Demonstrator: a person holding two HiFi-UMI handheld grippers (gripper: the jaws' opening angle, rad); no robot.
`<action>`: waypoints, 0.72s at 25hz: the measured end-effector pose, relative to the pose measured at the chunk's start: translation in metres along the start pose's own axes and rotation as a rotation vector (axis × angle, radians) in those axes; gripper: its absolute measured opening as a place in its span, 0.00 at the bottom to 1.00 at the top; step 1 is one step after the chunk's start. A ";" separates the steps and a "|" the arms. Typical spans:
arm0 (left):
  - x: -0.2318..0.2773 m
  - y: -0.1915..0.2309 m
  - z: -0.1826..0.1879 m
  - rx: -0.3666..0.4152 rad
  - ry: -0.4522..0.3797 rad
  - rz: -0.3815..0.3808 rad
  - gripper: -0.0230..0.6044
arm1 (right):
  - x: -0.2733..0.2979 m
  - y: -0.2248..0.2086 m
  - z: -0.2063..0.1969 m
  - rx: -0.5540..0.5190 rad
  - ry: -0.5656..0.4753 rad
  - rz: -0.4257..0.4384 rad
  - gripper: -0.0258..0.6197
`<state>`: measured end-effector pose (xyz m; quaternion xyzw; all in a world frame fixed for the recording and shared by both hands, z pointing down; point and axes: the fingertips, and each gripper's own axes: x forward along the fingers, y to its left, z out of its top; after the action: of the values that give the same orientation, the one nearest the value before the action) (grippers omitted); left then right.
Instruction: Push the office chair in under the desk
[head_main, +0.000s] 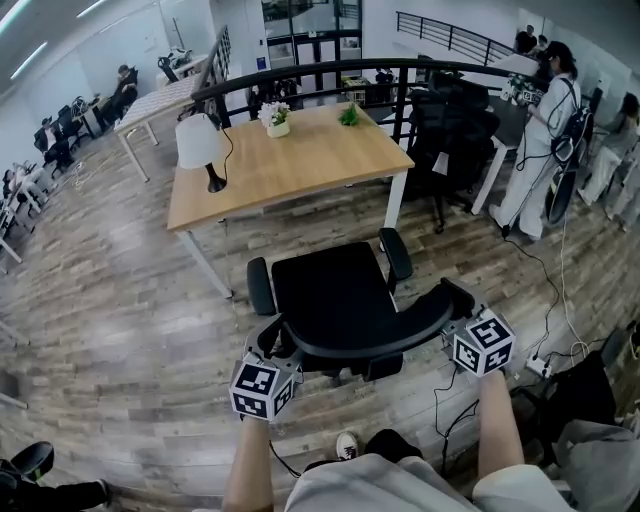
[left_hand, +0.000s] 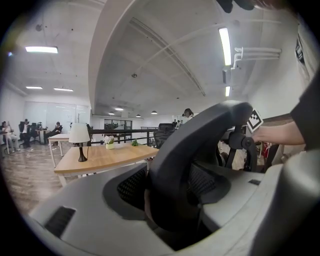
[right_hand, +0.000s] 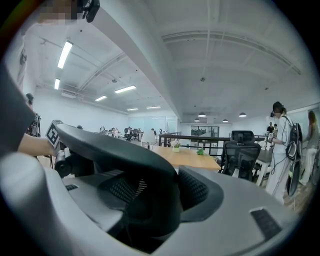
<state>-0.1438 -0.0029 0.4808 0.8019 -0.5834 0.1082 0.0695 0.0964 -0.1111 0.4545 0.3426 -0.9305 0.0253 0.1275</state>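
Tongs: left gripper (head_main: 272, 352) and right gripper (head_main: 458, 305), each clamped tight on the curved top rim of the backrest (head_main: 370, 342), one at either end.
Office chair (head_main: 335, 288): black, seat facing the desk (head_main: 300, 165), just short of its near edge, not under it.
On desk: lamp (head_main: 200, 145); flower pot (head_main: 276, 120) at the far edge.

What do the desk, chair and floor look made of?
Desk: wood or laminate top, matte, with visible grain; white legs, probably painted metal.
Chair: smooth black back rim, likely moulded plastic; dull seat, perhaps fabric.
Floor: greyish wood-look planks; real or vinyl, unclear.
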 end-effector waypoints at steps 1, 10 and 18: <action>0.001 0.001 -0.001 -0.002 0.000 -0.001 0.51 | 0.003 -0.001 0.000 0.000 0.000 0.002 0.44; 0.015 0.018 0.000 -0.003 -0.012 0.005 0.51 | 0.024 -0.008 0.002 0.006 -0.025 0.020 0.45; 0.041 0.040 0.007 0.006 0.004 0.020 0.51 | 0.054 -0.025 0.010 0.000 -0.066 0.026 0.45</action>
<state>-0.1688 -0.0547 0.4841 0.7961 -0.5909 0.1123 0.0675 0.0707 -0.1662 0.4578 0.3310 -0.9386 0.0157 0.0965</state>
